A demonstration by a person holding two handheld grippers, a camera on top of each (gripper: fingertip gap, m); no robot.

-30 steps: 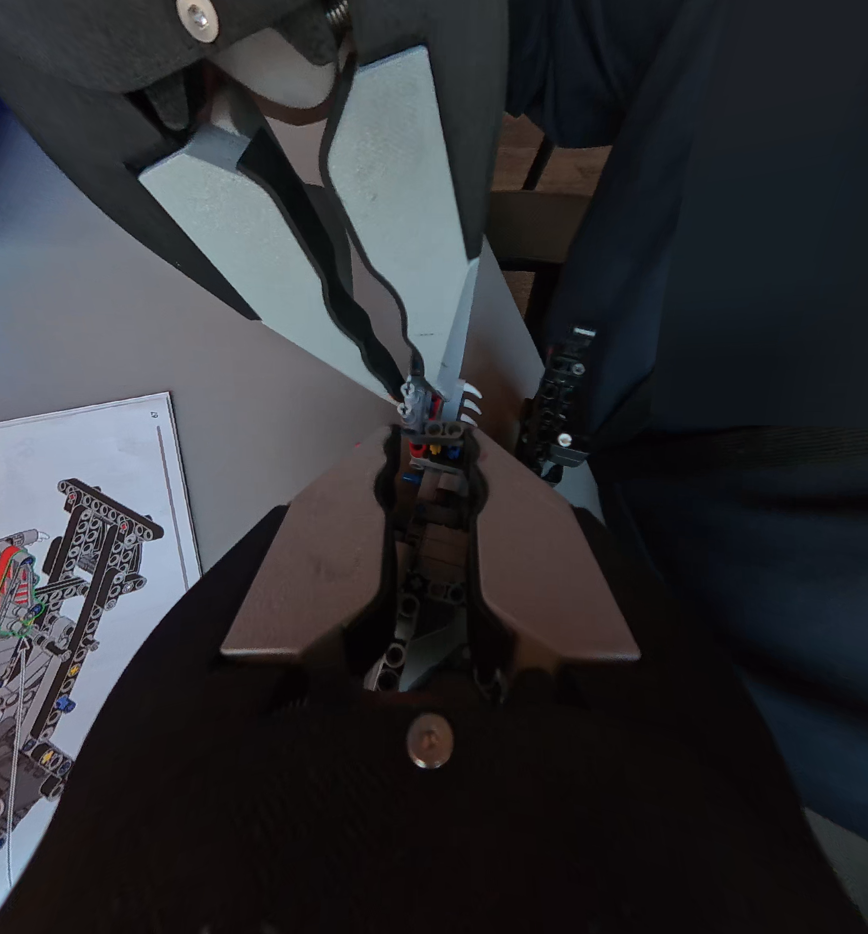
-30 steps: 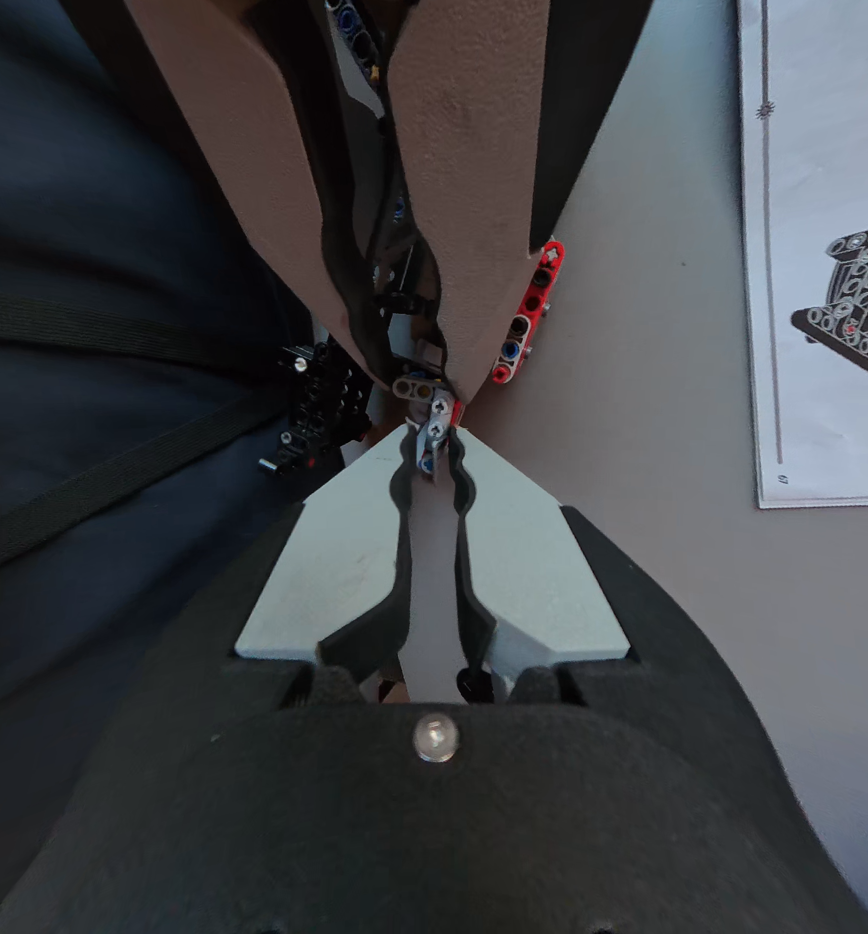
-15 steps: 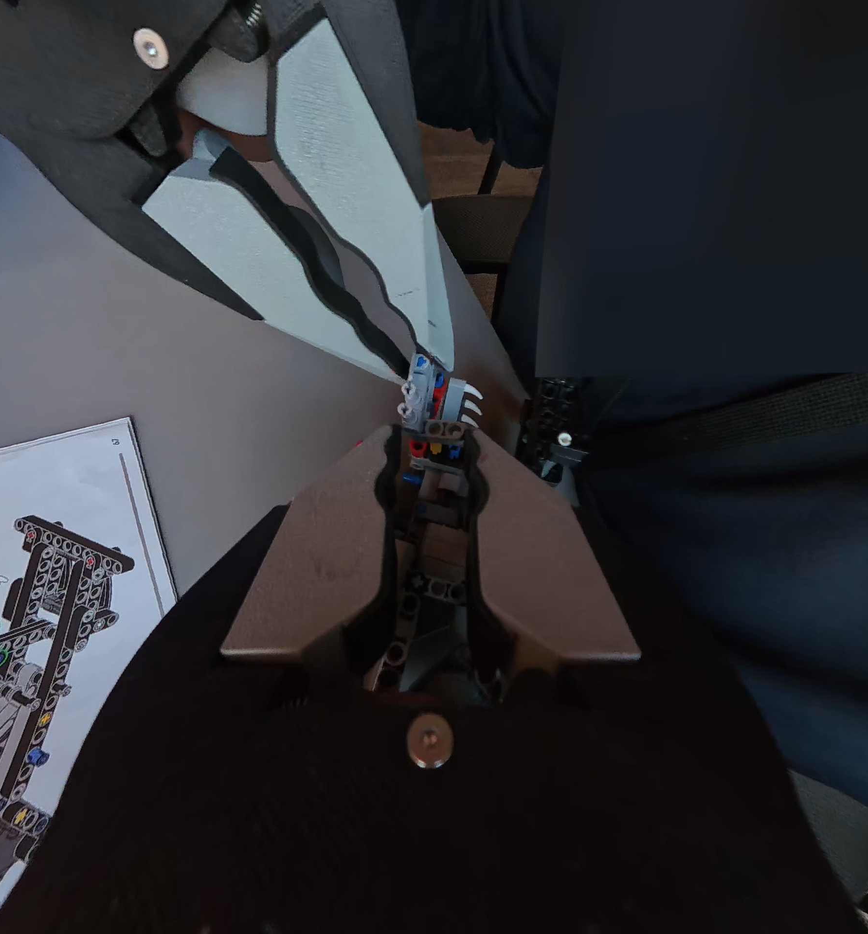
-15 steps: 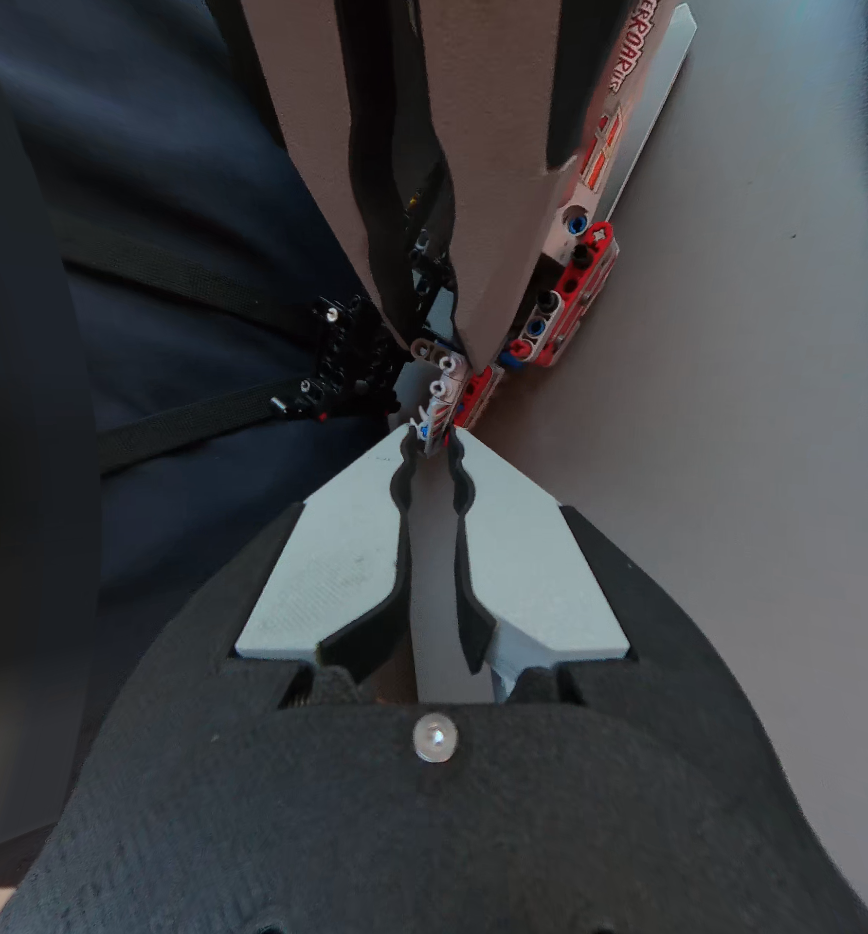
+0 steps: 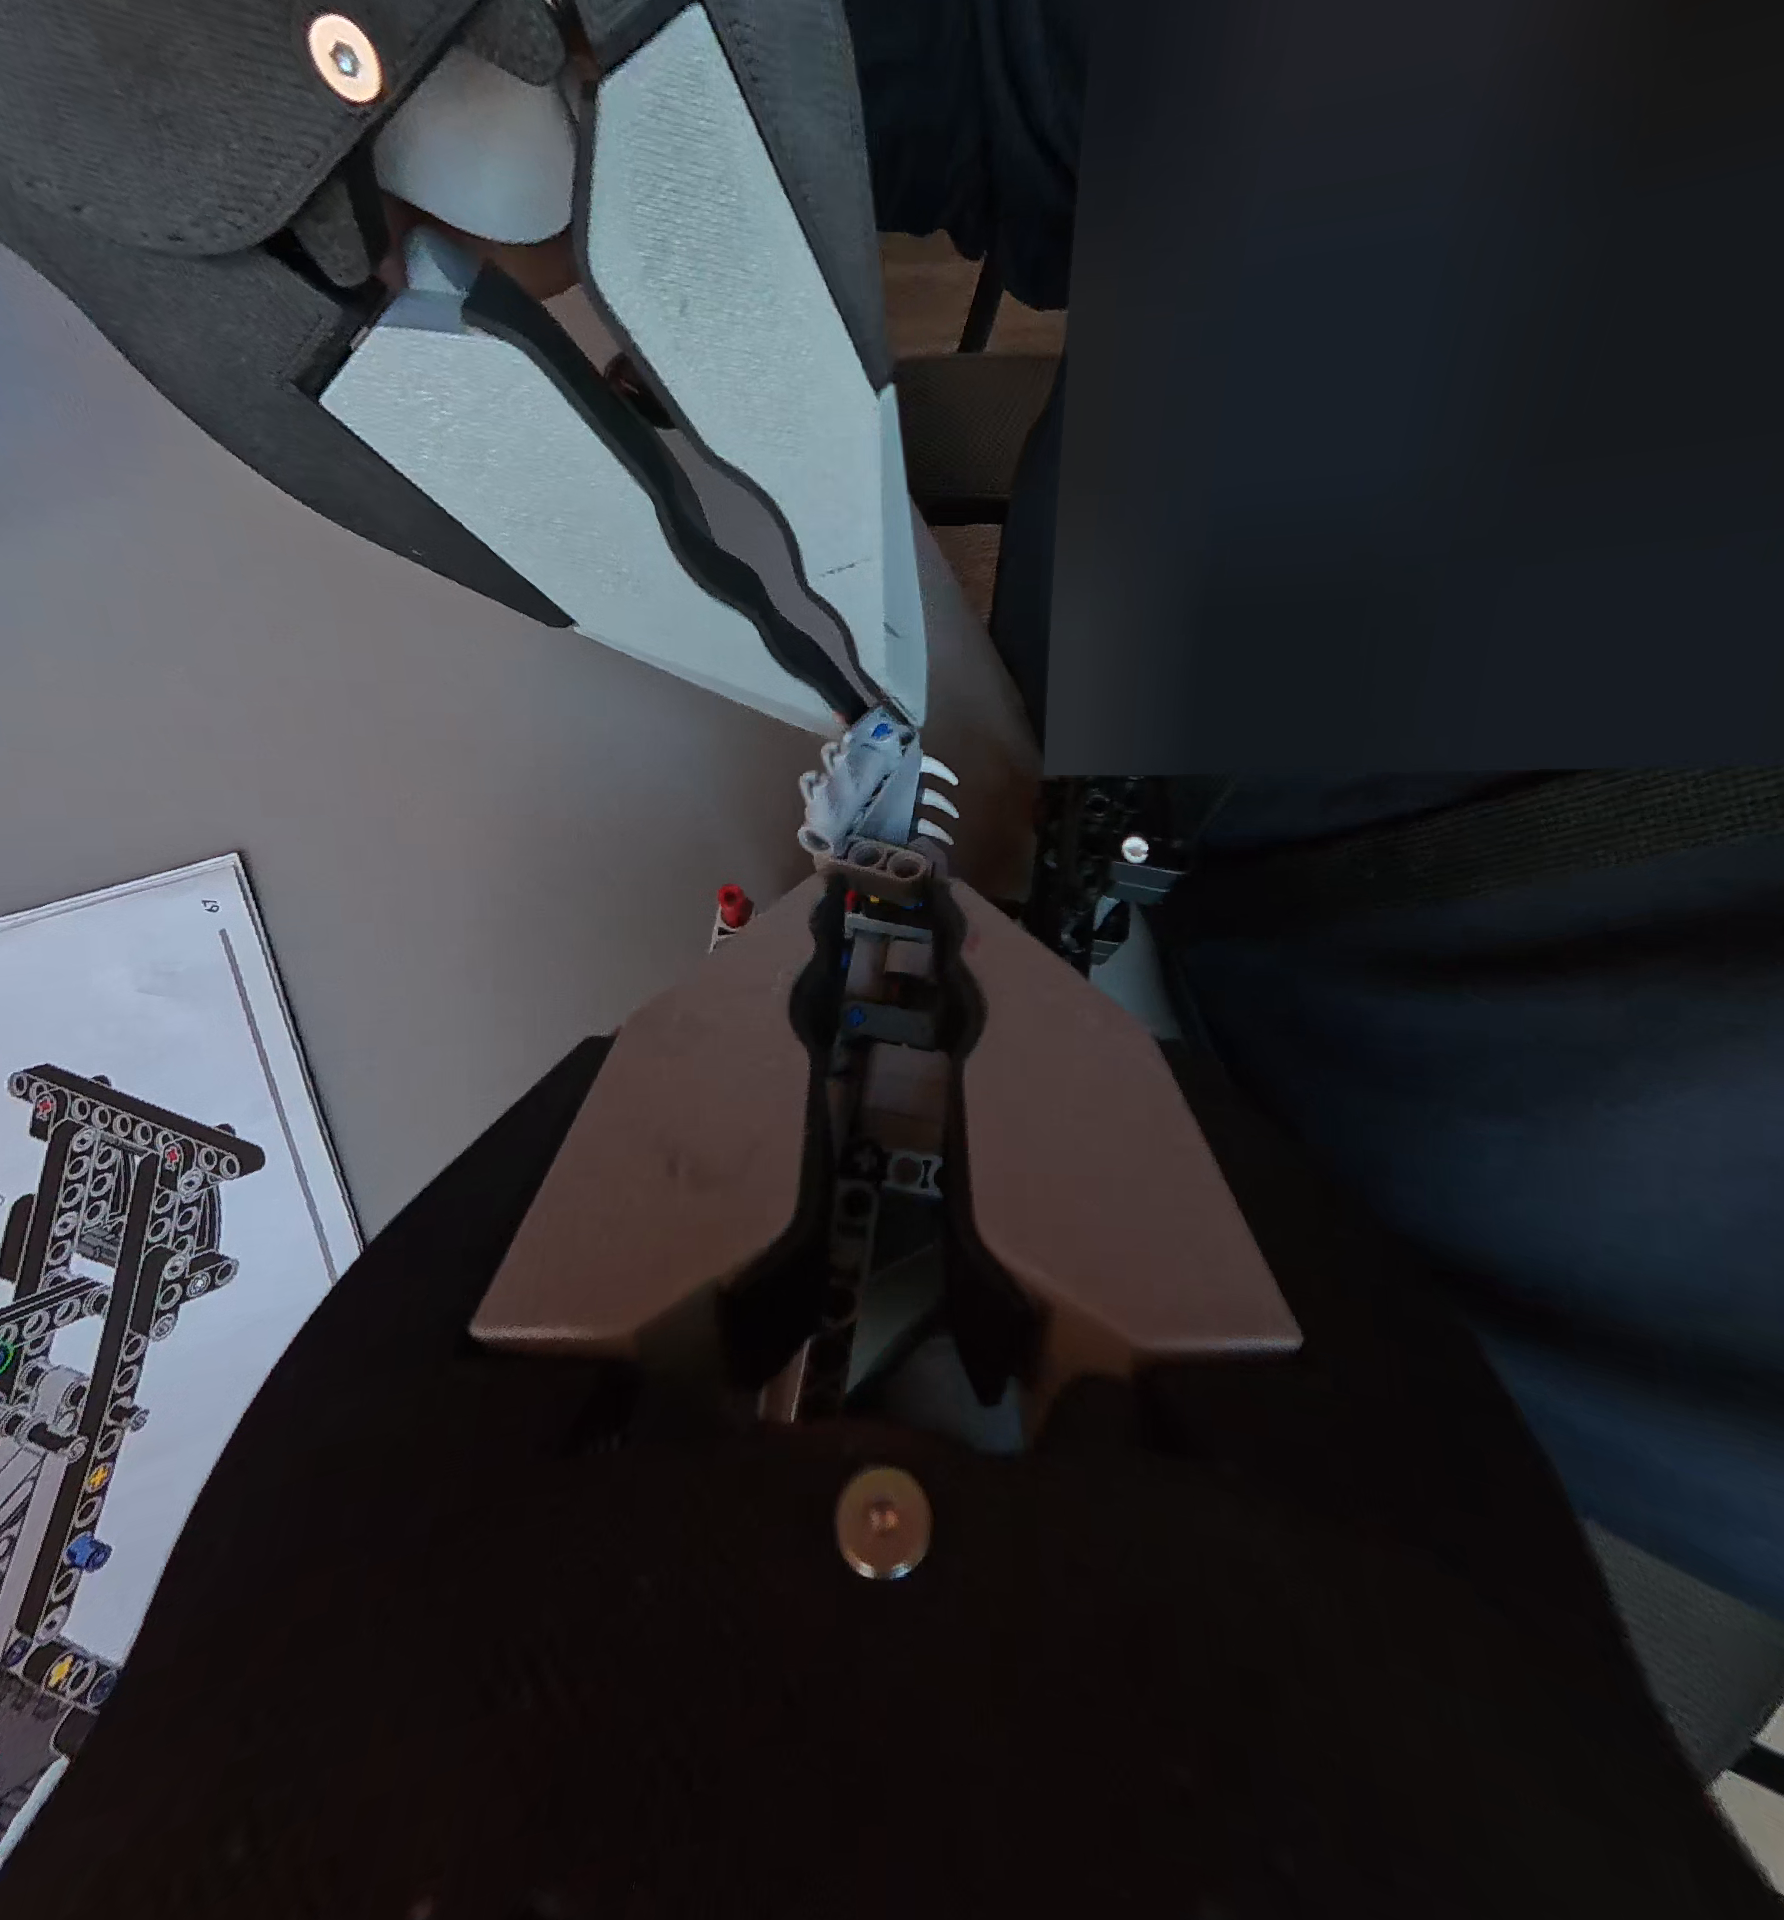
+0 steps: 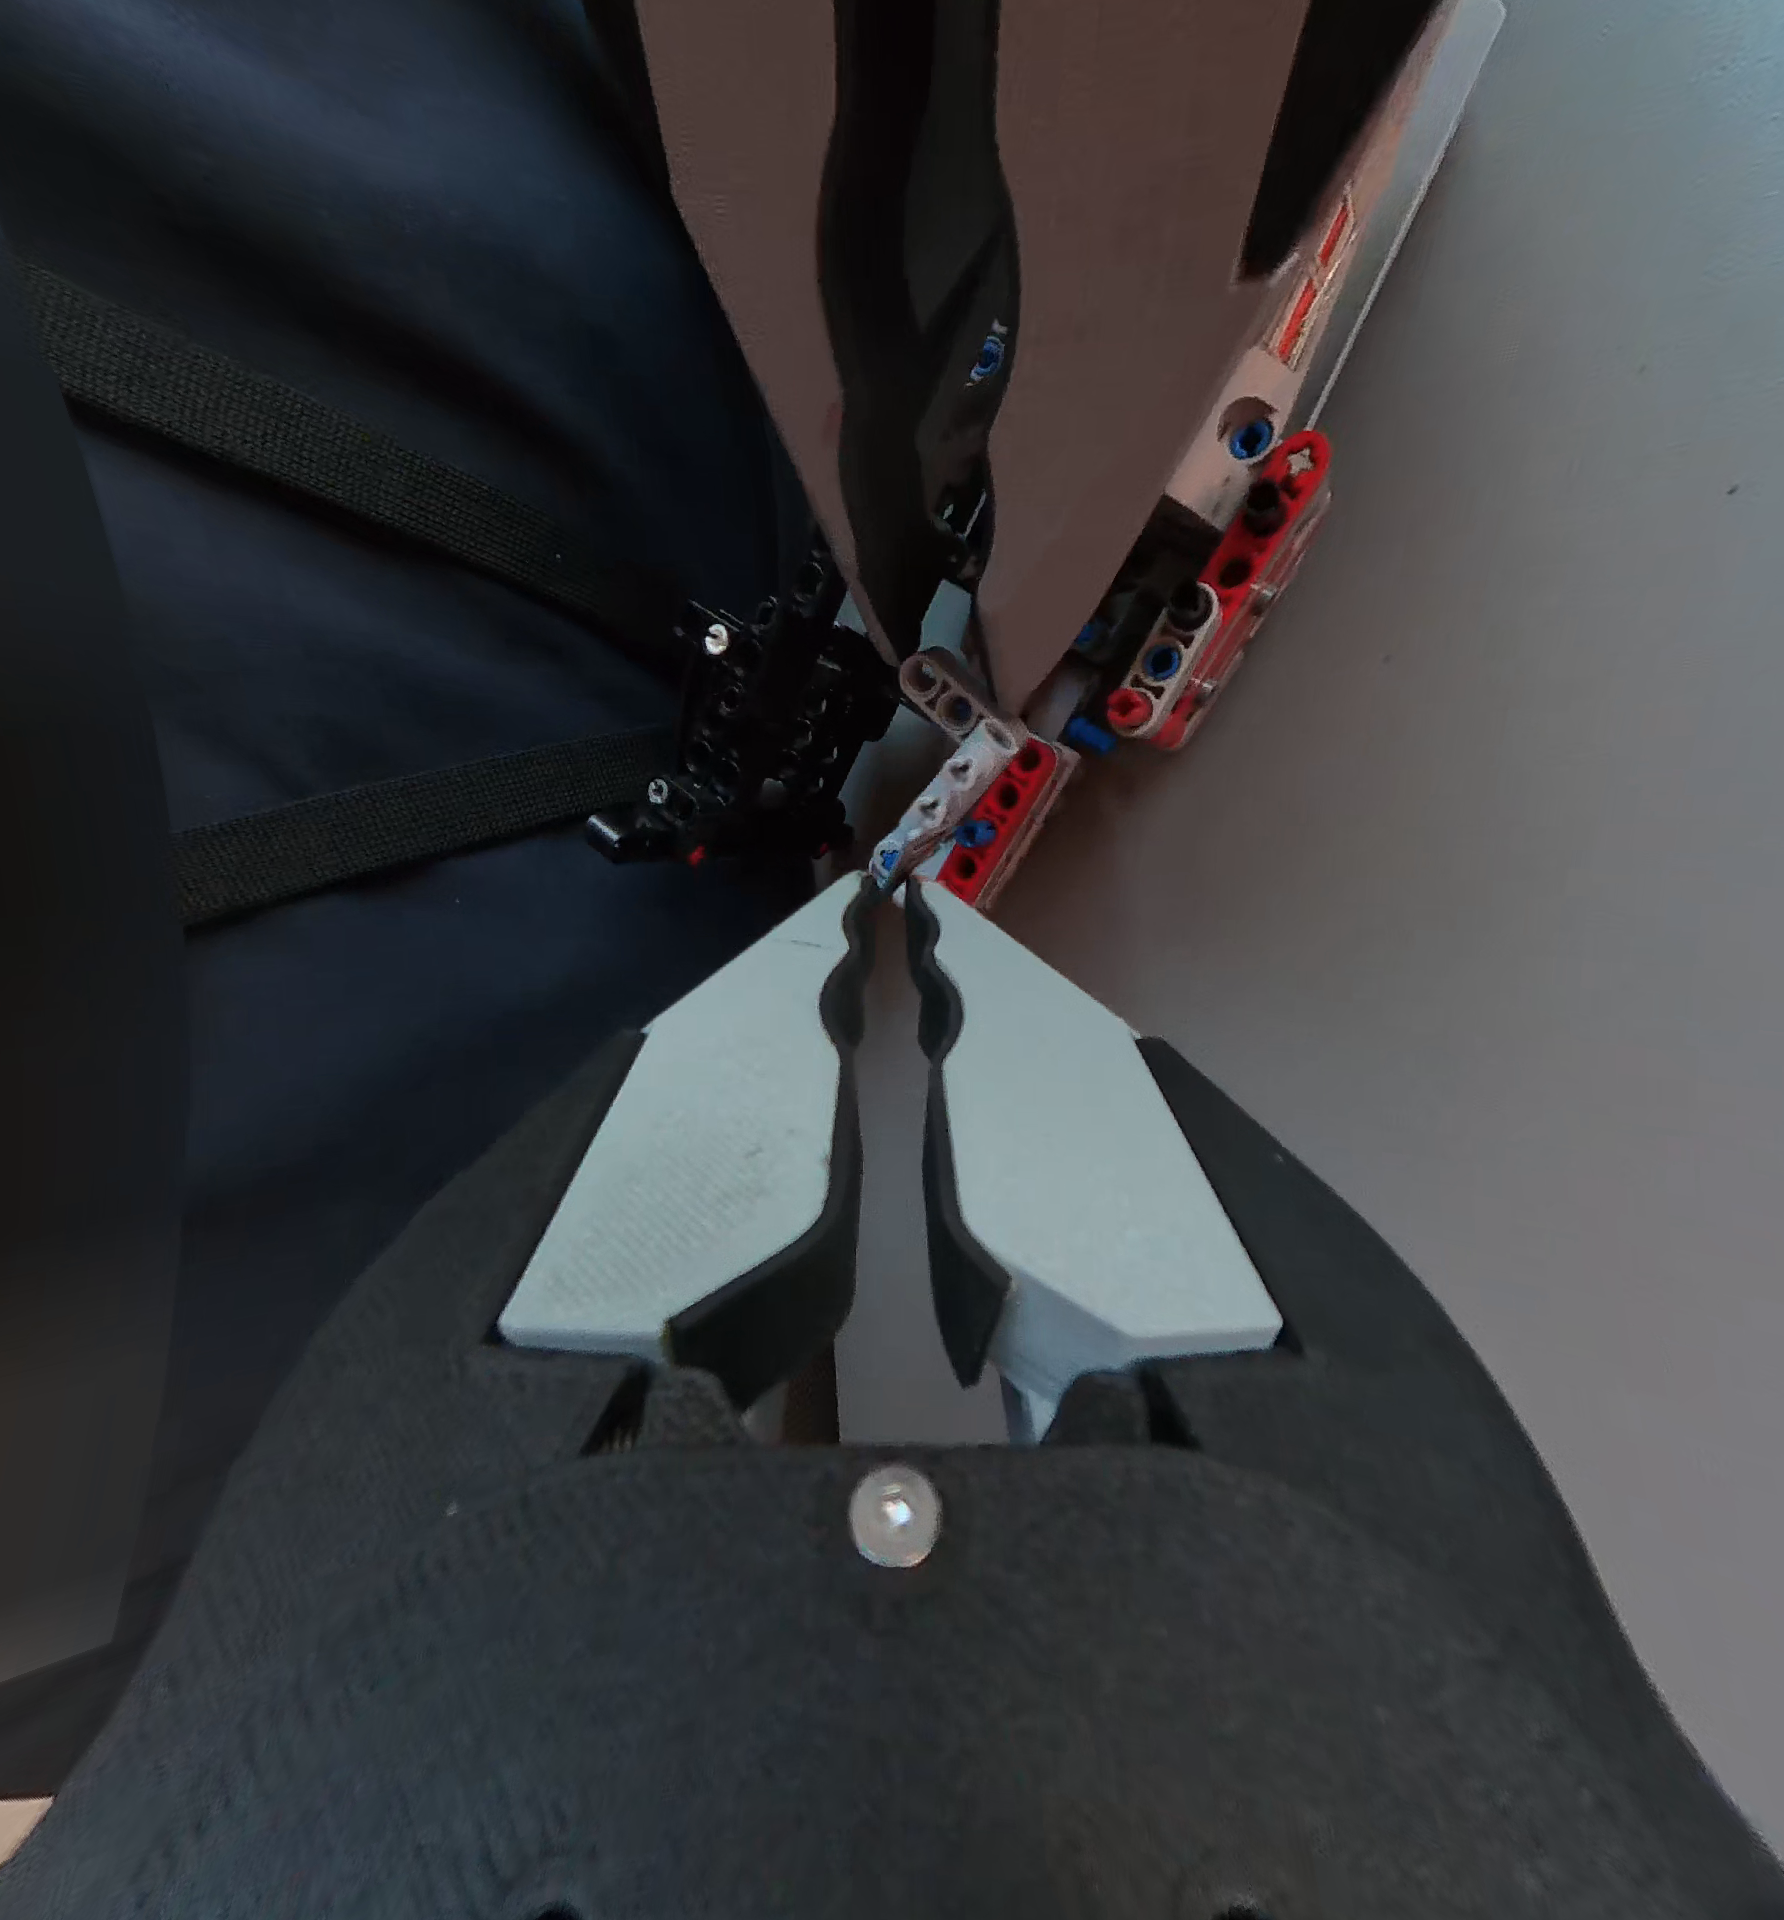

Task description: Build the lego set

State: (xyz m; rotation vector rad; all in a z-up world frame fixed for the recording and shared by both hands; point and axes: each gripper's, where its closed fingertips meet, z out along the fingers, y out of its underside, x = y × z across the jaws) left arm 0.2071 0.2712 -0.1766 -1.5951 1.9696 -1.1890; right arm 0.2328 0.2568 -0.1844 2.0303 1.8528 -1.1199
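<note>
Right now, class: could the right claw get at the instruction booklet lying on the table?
Probably not yet. The right claw is shut on the grey claw piece, so it must release it first; otherwise bare table lies toward the instruction booklet.

my left hand-held gripper (image 5: pixel 883 894) clamped shut, right hand-held gripper (image 6: pixel 888 883) pinched nearly closed, tips almost meeting head-on.

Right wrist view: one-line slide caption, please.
Right gripper pinches a grey-and-red clawed lego piece against the model held by the left gripper.
</note>
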